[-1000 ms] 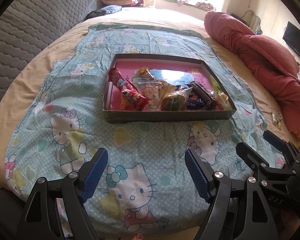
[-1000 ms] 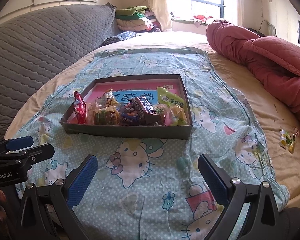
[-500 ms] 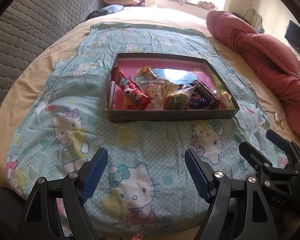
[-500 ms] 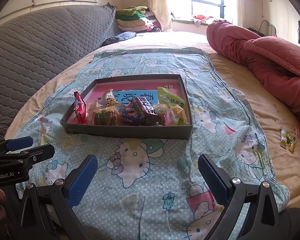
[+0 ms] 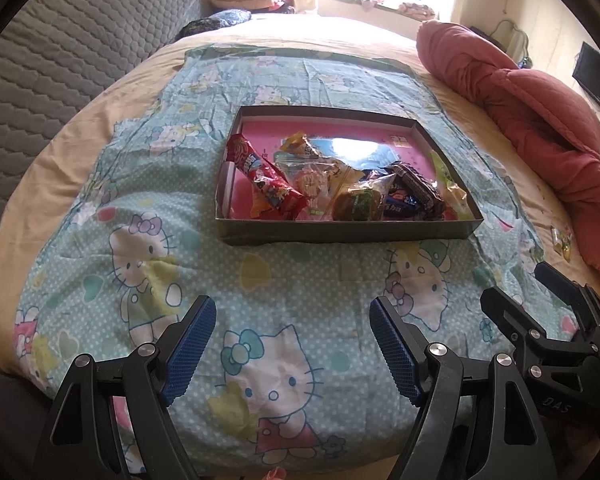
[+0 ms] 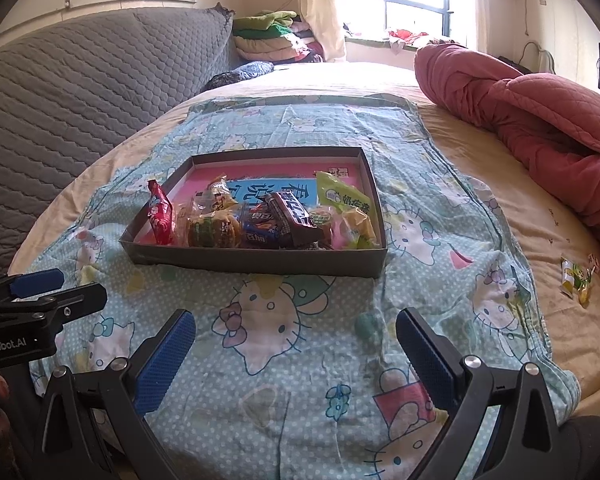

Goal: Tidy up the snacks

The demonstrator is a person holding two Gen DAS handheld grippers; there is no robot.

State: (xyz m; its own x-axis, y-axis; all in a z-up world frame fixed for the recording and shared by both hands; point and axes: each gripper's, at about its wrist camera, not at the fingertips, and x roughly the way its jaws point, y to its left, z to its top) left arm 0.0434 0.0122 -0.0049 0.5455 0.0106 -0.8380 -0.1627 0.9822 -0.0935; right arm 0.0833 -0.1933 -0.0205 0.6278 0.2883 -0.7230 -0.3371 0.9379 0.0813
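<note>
Both grippers spread, empty: left gripper [image 5: 292, 344], "DAS"-marked right gripper [image 6: 296, 356]; tray [image 6: 260, 264] wrappers' print unreadable.

Bright daylight from the window [image 6: 400, 8] blows out; fisheye edges curve darkly.

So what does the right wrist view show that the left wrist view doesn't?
Only the right wrist view shows the window panes, the wall panels above the grey quilted headboard, and the printed characters on the box floor. Only the left wrist view shows the red snack packet lengthwise. Both show the snack box, the cartoon-cat cloth, the red quilt, a stray snack beside it, and both grippers' jaws open and empty.
</note>
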